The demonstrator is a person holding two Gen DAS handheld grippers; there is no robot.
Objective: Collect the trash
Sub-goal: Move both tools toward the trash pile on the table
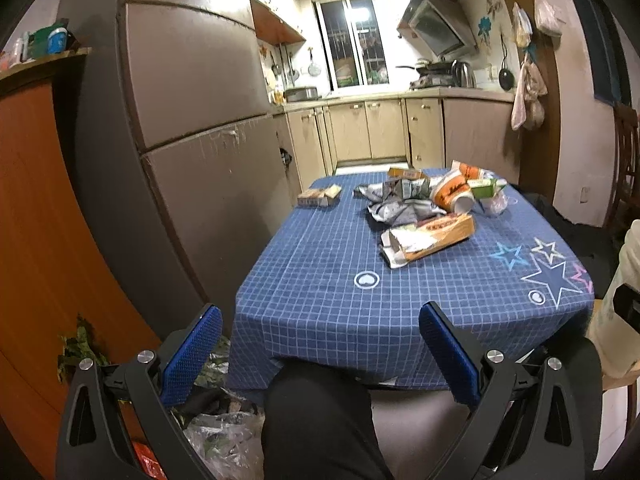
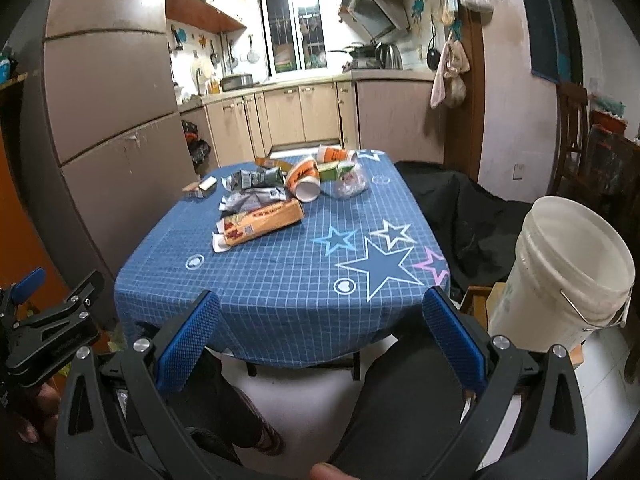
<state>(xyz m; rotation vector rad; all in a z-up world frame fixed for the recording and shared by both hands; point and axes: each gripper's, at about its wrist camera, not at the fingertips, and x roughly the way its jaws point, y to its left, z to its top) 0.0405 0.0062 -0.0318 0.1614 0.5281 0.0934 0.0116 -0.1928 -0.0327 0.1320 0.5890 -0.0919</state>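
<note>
Trash (image 2: 280,192) lies heaped on the far half of the blue checked tablecloth (image 2: 280,304), straight ahead of and well apart from both grippers. We hold the left gripper (image 1: 320,348) and the right gripper (image 2: 322,328) back at the near table edge, low, above our legs; on each the jaws stand wide apart with nothing between the blue pads. Nearest to us in the heap is the torn orange carton (image 2: 260,222), its long axis running crosswise and slightly away toward the right, torn end to the left. Behind it sit crumpled grey wrappers (image 2: 252,196), a tipped orange paper cup (image 2: 304,182) with its mouth toward us, and a clear plastic bag (image 2: 350,184). Two small boxes (image 1: 319,197) lie apart at the far left edge. The white bucket (image 2: 560,272) stands off the table just to the right of the right gripper. We judge the right hand better placed for carrying to the bucket, and the carton the first reachable piece, best closed across its short dimension.
</note>
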